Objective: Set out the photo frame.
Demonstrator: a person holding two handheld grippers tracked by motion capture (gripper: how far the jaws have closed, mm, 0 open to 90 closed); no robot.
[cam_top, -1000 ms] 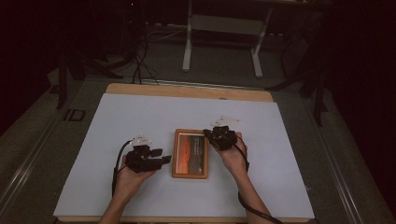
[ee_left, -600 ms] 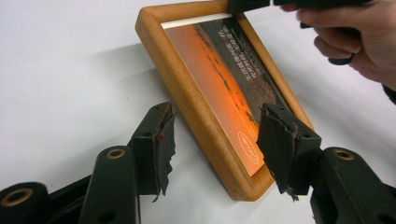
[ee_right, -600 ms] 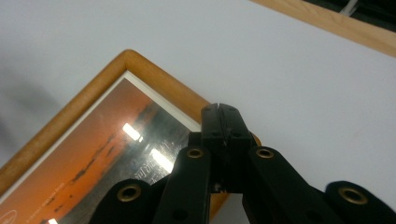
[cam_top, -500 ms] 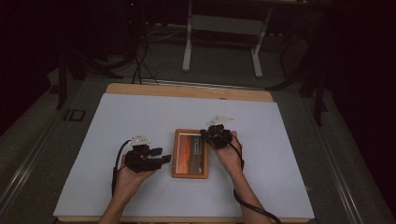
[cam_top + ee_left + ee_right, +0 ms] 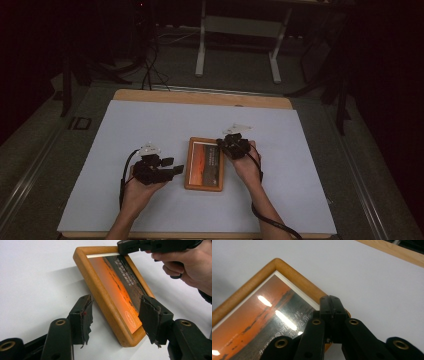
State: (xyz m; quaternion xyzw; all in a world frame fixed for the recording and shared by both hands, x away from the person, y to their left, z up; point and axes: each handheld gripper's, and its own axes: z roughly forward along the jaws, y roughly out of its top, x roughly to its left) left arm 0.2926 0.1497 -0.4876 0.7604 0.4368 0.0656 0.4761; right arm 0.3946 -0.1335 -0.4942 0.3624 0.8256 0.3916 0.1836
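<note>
1. The wooden-framed orange sunset picture [image 5: 117, 292] lies flat on the white counter [image 5: 150, 125], its near corner between the spread, released left fingers [image 5: 85, 317].
2. Clenched right fingers [image 5: 331, 305] press its far corner.

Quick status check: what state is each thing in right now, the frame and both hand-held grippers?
Picture frame: face up on the white table cover, glass reflecting light.
Left hand-held gripper: open, jaws astride the frame's near corner, pads not pressing.
Right hand-held gripper: shut, tips at the frame's far edge.
</note>
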